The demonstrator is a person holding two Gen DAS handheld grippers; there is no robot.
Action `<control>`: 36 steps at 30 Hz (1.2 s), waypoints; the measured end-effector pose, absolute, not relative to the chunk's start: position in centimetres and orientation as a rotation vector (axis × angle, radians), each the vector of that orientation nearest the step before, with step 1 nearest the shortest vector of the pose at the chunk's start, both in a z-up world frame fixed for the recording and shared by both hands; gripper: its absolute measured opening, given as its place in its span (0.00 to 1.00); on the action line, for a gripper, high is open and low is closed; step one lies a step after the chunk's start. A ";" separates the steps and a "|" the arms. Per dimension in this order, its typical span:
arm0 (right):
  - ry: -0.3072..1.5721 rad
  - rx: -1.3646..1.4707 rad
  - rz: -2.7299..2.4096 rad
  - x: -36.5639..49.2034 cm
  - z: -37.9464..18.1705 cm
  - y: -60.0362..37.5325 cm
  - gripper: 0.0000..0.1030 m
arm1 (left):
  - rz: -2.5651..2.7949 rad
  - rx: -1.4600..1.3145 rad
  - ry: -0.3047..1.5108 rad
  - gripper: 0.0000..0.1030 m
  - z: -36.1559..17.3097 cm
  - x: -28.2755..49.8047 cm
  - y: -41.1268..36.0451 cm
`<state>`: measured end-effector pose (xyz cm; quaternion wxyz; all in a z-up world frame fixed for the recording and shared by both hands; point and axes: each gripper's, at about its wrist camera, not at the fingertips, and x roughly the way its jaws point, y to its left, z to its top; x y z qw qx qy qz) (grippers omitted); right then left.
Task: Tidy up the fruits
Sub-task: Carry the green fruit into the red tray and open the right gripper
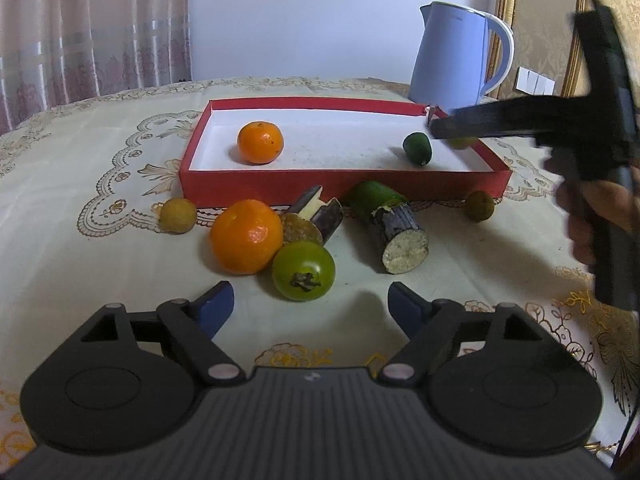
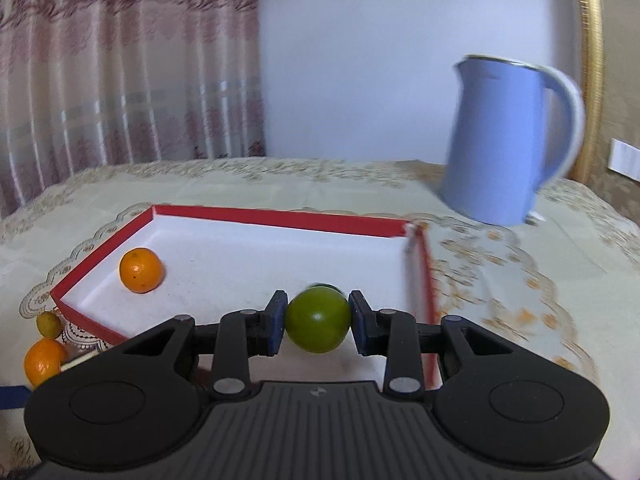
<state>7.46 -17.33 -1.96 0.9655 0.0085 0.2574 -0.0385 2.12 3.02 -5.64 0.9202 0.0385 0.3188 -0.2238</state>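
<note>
Two tools – right tool clamps a green fruit above the red tray; left tool gapes, empty.

red tray with white floor, 2 orange mandarins, pale blue kettle, cream floral tablecloth.

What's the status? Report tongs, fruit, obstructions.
Right tongs shut on round green fruit over red cardboard tray. Left tongs open, empty, facing green tomato on table. Nothing blocking the tray.
</note>
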 end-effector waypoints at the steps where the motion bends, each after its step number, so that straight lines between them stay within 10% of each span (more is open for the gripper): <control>1: 0.529 0.007 -0.065 8.2 -2.2 -16.8 0.32 | -0.460 0.079 0.656 0.81 -5.6 2.1 3.0; 23: 0.631 -0.024 -0.032 15.3 -4.7 -14.4 0.32 | -0.472 0.068 0.661 0.84 -5.6 2.5 3.1; 36: 0.570 0.070 -0.005 9.0 -1.9 -16.3 0.52 | -0.465 0.067 0.658 0.85 -5.7 2.4 3.1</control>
